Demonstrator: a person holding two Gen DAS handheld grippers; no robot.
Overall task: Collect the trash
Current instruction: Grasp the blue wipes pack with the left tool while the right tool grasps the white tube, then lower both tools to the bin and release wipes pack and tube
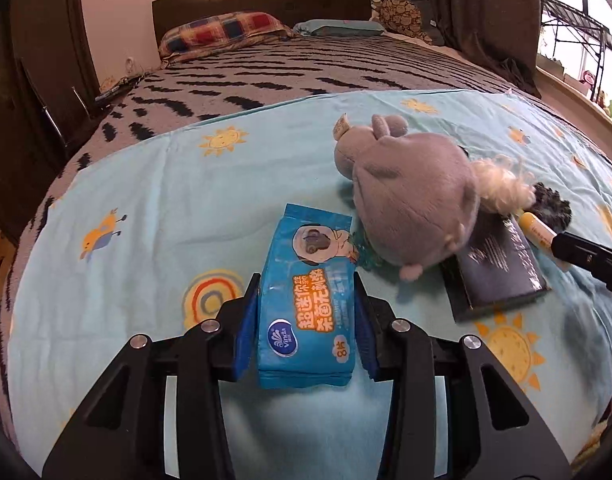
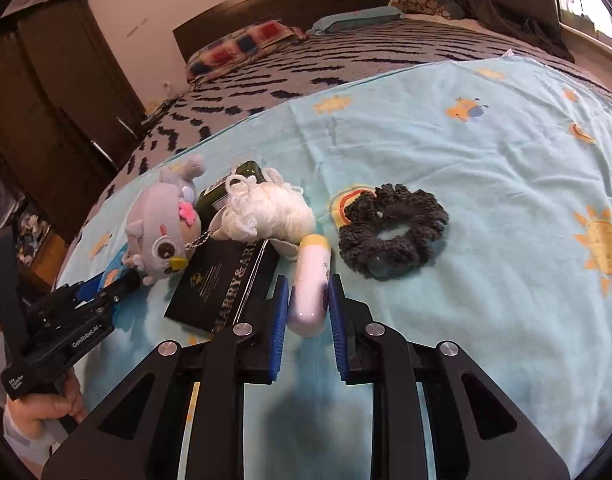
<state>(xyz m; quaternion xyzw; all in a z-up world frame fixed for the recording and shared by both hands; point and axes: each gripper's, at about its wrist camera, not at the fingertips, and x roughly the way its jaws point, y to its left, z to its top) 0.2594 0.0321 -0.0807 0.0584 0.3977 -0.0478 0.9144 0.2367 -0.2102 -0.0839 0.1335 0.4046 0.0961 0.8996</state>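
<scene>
A blue pack of wet wipes (image 1: pixel 306 300) lies on the light-blue sheet (image 1: pixel 146 200), and my left gripper (image 1: pixel 306 276) is shut on it, a blue pad pressed to each long side. My right gripper (image 2: pixel 306 280) is shut on a small white tube with a yellow cap (image 2: pixel 310 288). In the left wrist view the tube (image 1: pixel 538 228) shows at the tip of the right gripper (image 1: pixel 586 256). In the right wrist view the left gripper (image 2: pixel 106 292) sits low at the left, held by a hand (image 2: pixel 42 404).
A grey plush toy (image 1: pixel 414 200) leans on a black booklet (image 1: pixel 498 268) between the two grippers. Behind lie a white yarn ball (image 2: pixel 266 208) and a dark green box (image 2: pixel 226 192). A dark scrunchie (image 2: pixel 394 232) rests right of the tube. Pillows (image 1: pixel 226 32) and a headboard stand far back.
</scene>
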